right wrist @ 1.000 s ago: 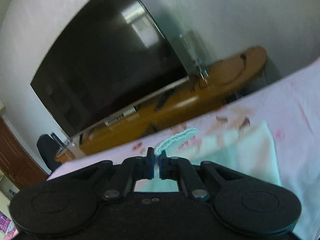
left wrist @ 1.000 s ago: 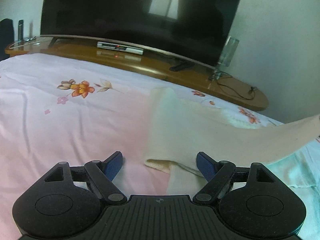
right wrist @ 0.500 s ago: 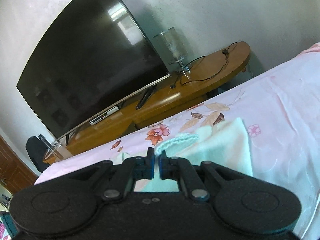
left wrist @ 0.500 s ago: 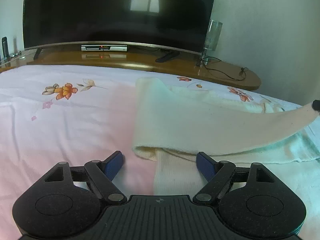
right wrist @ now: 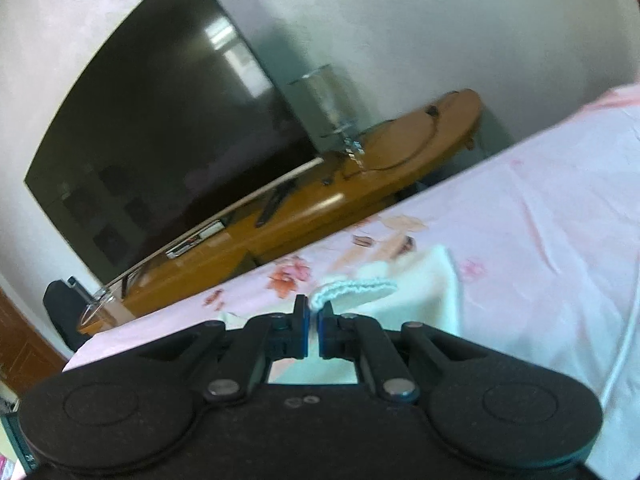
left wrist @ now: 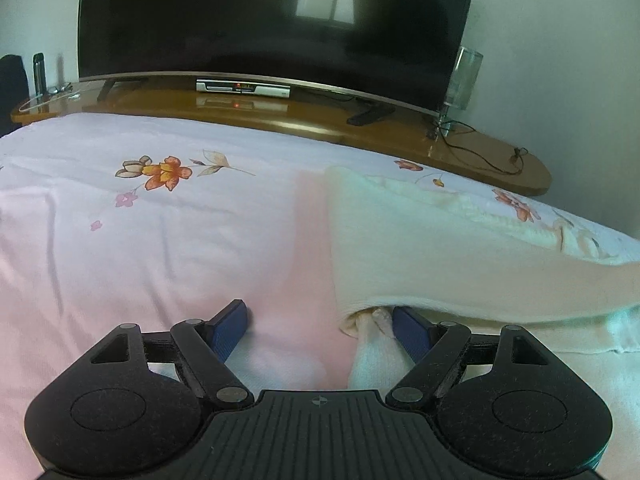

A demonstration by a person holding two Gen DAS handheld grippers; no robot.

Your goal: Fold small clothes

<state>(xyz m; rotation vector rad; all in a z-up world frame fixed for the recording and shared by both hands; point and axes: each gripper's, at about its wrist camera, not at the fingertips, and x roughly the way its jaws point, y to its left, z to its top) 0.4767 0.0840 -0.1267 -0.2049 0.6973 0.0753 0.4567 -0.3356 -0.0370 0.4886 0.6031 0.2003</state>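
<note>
A cream knitted garment [left wrist: 440,260] lies on the pink flowered bedsheet [left wrist: 160,248], right of centre in the left wrist view. One part is folded over across it, and a narrow strip runs out from under the fold toward the camera. My left gripper [left wrist: 318,312] stands open low over the sheet. Its right finger [left wrist: 408,326] sits at the fold's near edge; its left finger rests over bare sheet. In the right wrist view my right gripper [right wrist: 314,312] is shut on the garment's ribbed edge [right wrist: 356,290], held above the bed.
Beyond the bed's far edge runs a curved wooden stand [left wrist: 304,120] carrying a large dark TV [left wrist: 276,20], a silver set-top box [left wrist: 242,87], a remote [left wrist: 370,116], a glass lamp [left wrist: 462,80] and a trailing cable [left wrist: 480,156]. Bare sheet stretches left of the garment.
The lifted part of the garment has come down from the right and now lies low across the rest. The fold's edge has neared my left gripper's right finger. The right gripper stays shut on the ribbed edge.
</note>
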